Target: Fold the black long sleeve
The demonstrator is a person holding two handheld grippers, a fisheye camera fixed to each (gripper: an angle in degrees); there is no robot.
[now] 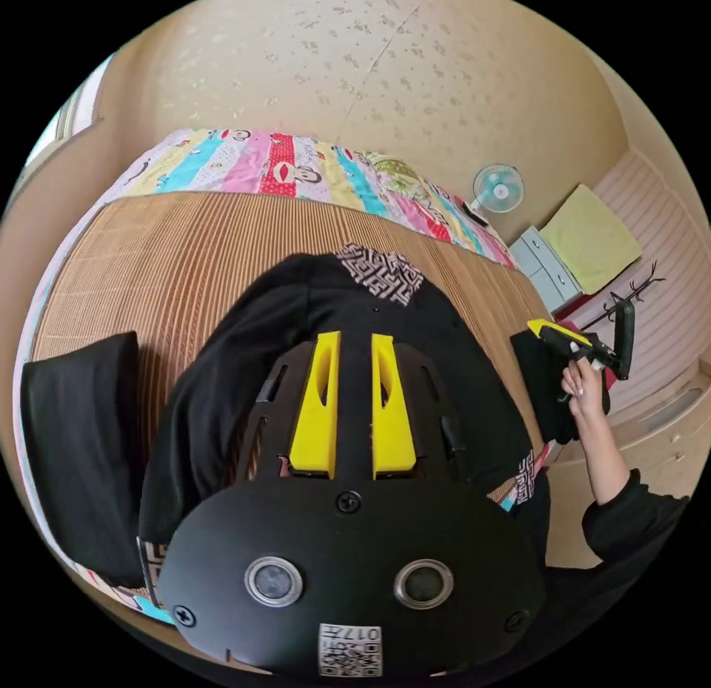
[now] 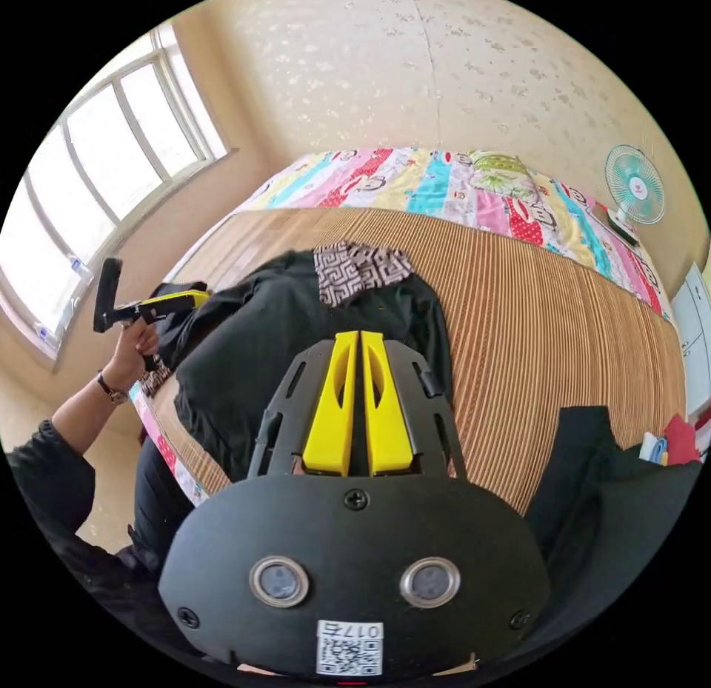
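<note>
daylight's pouring in from the window [image 2: 96,199] at about 9 o'clock in my right gripper view, and the panes are blown out white. the room's bright and evenly lit, shadows soft. the black long sleeve [image 1: 244,362] reads as a flat dark blob, folds barely showing. both views are sharp in the middle, no motion blur, but the fisheye bends the bamboo mat [image 2: 563,325] hard toward the black rim.

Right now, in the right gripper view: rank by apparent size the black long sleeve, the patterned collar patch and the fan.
1. black long sleeve, largest by far.
2. patterned collar patch.
3. fan, close to the patch in apparent size; it stands farther off, so its true size is unsure.
</note>
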